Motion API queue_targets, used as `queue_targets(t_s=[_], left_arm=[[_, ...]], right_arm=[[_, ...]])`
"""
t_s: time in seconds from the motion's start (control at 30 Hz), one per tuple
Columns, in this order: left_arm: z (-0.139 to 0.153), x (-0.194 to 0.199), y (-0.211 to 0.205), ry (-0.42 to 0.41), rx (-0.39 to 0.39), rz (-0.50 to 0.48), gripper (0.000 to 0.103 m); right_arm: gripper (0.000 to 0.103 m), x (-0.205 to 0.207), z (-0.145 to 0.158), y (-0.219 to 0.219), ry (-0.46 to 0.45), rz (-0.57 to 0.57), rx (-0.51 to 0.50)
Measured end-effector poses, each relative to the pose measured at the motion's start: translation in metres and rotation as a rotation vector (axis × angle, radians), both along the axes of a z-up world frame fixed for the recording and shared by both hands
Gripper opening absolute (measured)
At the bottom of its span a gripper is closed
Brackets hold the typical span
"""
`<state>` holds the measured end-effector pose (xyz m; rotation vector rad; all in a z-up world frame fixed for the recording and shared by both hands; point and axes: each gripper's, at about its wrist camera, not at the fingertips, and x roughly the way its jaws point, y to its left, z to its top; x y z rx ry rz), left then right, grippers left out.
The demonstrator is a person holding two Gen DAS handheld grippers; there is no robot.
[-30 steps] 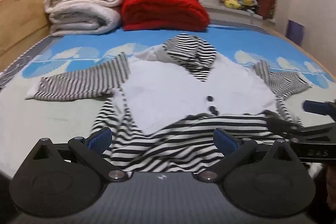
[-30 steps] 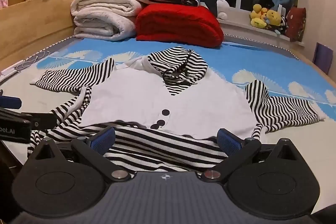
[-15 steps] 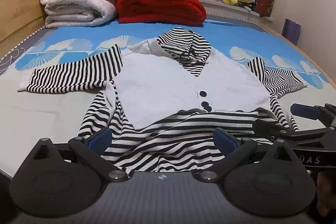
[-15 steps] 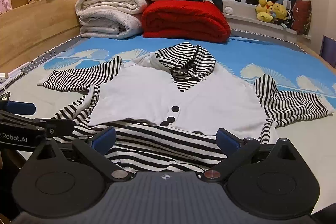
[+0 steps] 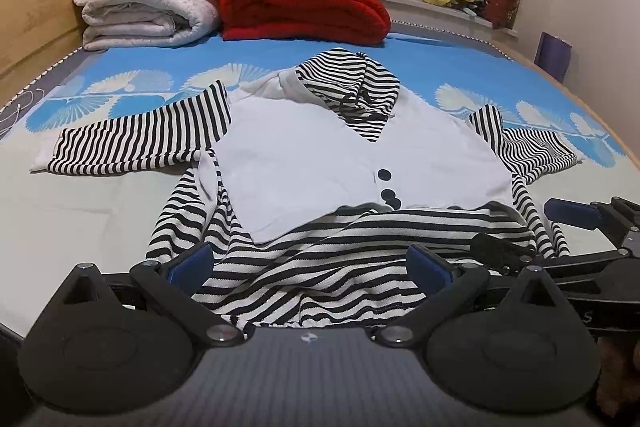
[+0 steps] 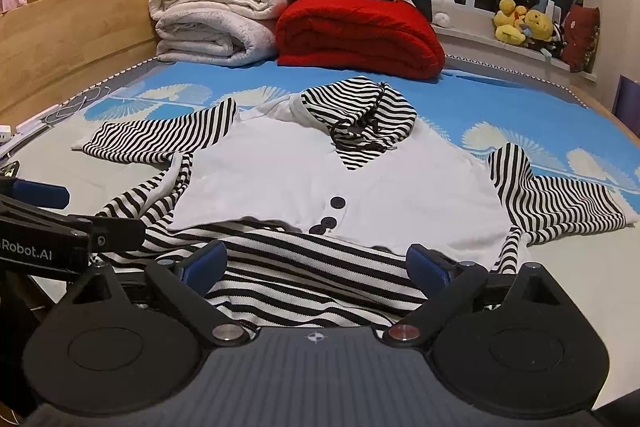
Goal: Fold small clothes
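The black-and-white striped hooded top with a white buttoned front (image 5: 352,163) lay flat on the bed, hem nearest and hood farthest ahead of both pairs of fingers. Left gripper (image 5: 310,263) and right gripper (image 6: 316,263) stood wide open — empty — side by side over the striped hem.

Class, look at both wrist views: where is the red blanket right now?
In both views the red blanket lies folded at the far end of the bed, behind the striped hooded top, with the rolled cream blankets on its left.
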<state>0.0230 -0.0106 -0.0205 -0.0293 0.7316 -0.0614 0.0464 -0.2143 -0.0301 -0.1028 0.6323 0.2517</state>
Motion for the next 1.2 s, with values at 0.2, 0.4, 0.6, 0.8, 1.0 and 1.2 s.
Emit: queue_targets(t_s=[0.2, 0.4, 0.6, 0.8, 1.0, 1.2], left_arm=[[-0.002, 0.002, -0.003, 0.01, 0.002, -0.003, 0.102], [-0.003, 0.002, -0.008, 0.005, 0.01, -0.017, 0.102], [-0.006, 0.005, -0.003, 0.021, 0.005, -0.008, 0.102], [-0.007, 0.009, 0.006, 0.041, -0.014, 0.007, 0.102], [0.005, 0.023, 0.032, 0.059, -0.052, -0.067, 0.059], [0.007, 0.053, 0.074, 0.116, 0.025, -0.28, 0.029]], right_arm=[[0.095, 0.0, 0.001, -0.001, -0.005, -0.007, 0.003], [0.095, 0.003, -0.001, -0.007, 0.005, -0.027, 0.011], [0.093, 0.007, -0.003, -0.01, 0.021, -0.054, 0.035], [0.091, 0.009, -0.005, -0.012, 0.05, -0.059, 0.038], [0.07, 0.015, -0.003, -0.025, 0.051, -0.086, 0.01], [0.051, 0.039, 0.024, -0.072, 0.025, -0.017, 0.041]])
